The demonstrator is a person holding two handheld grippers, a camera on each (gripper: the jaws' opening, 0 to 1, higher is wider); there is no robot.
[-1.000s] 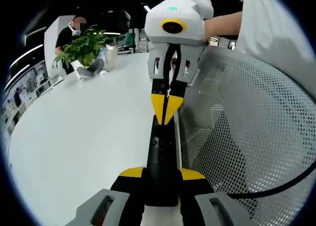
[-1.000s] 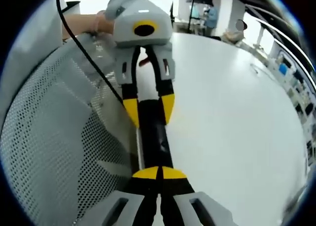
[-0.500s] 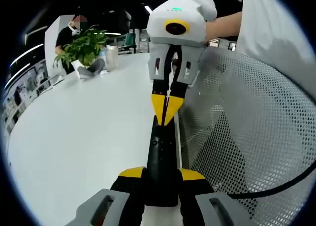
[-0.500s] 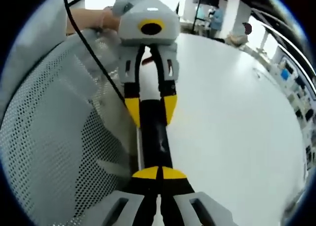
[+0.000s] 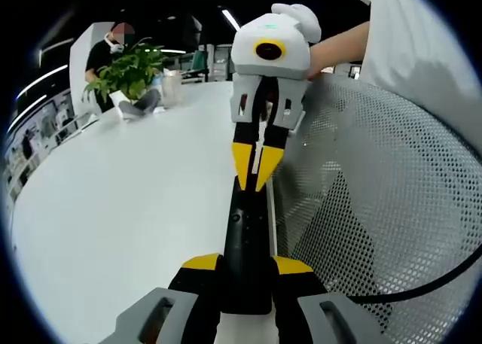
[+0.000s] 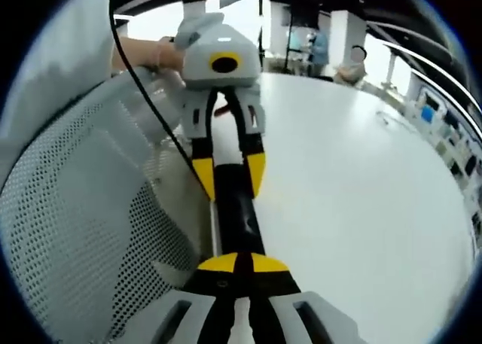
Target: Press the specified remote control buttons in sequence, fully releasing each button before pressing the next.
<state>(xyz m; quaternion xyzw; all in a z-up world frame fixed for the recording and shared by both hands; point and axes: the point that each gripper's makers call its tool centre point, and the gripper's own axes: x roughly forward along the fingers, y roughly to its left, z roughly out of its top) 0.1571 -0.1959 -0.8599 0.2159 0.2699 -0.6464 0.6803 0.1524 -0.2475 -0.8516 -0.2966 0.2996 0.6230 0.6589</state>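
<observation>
Surface: a broad white table [image 5: 128,208] with a curved far edge, bare across most of its top; the right gripper view shows the same top [image 6: 354,186] running out toward its opposite end.
Room: dim, with ceiling strip lights, and shelving along the far walls in both views.
Far end, left gripper view: a potted plant [image 5: 129,71] stands near the table's far edge with a pale container [image 5: 169,86] just beside it, and a person in dark clothes [image 5: 102,54] sits behind them.
Far end, right gripper view: people [image 6: 322,43] stand beyond the table's other end, too small to describe.
Beside the table: a white mesh chair back [image 5: 384,208] rises along the near edge, close to the remote, and a black cable [image 5: 422,284] crosses it.
Remote control: a long black remote control [image 5: 246,246] lies along the near edge of the table, next to the mesh.
Left gripper [image 5: 246,272]: its yellow-tipped jaws are clamped on the near end of the remote.
Right gripper [image 5: 254,171]: seen from the left gripper view, it points down over the remote's far end with its yellow tips nearly together; whether they touch the remote cannot be told.
Right gripper view: its own jaws meet tip to tip over the remote's top face, and the person's hand [image 6: 143,54] holds the left gripper's white body.
</observation>
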